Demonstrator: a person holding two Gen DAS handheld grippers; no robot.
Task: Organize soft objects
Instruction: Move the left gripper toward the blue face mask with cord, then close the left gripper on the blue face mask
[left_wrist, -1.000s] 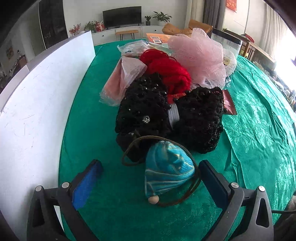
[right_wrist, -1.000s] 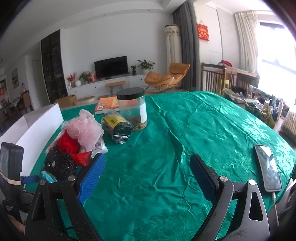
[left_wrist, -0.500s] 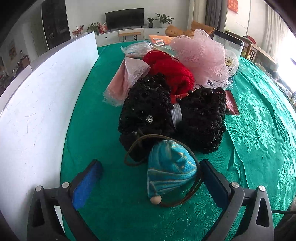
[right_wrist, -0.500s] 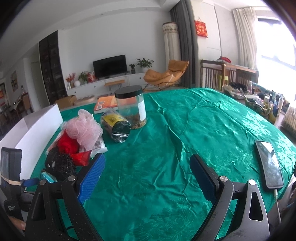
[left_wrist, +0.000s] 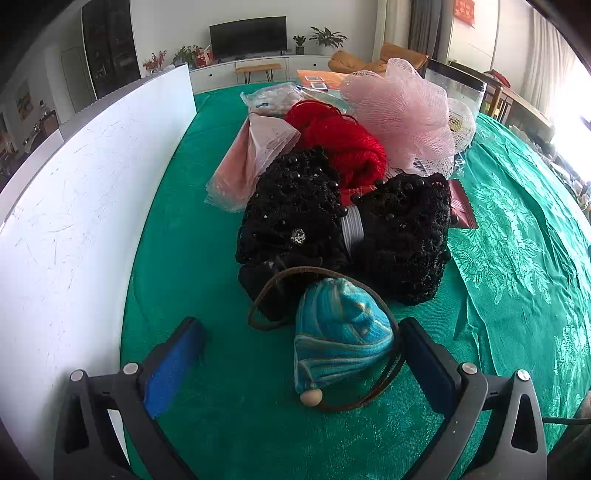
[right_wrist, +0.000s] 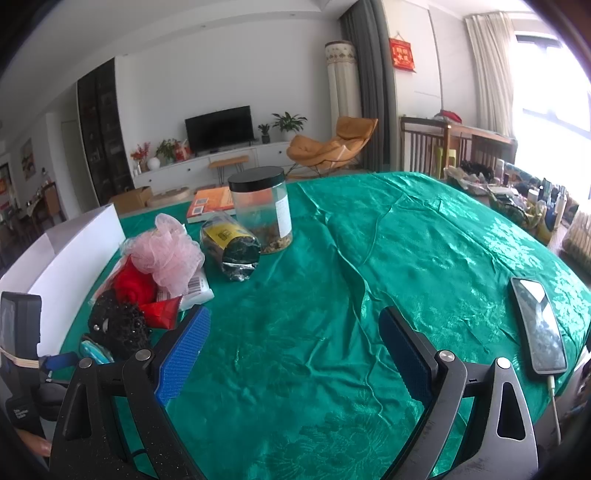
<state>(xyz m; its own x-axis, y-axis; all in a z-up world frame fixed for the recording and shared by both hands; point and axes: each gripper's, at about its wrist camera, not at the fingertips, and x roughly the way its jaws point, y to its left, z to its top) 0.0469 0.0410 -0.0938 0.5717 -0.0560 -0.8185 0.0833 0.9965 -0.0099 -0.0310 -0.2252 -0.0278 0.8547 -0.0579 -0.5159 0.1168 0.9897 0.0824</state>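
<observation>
A pile of soft things lies on the green tablecloth. Nearest is a small blue drawstring pouch (left_wrist: 341, 334) with a brown cord and wooden bead. Behind it lie a black beaded knit piece (left_wrist: 343, 225), red yarn (left_wrist: 345, 144), a pink mesh pouf (left_wrist: 402, 110) and a pink cloth in plastic (left_wrist: 251, 162). My left gripper (left_wrist: 301, 332) is open, its fingers on either side of the pouch, not touching it. My right gripper (right_wrist: 295, 328) is open and empty over bare cloth, right of the pile (right_wrist: 147, 280).
A white open box (left_wrist: 74, 206) stands along the left of the pile. A clear jar with a black lid (right_wrist: 262, 210), a dark foil packet (right_wrist: 231, 247) and an orange book (right_wrist: 210, 199) sit behind the pile. A phone (right_wrist: 537, 321) lies at the right edge.
My left gripper has crept forward, so the blue pouch sits a little deeper between its open fingers. The right gripper has barely shifted.
</observation>
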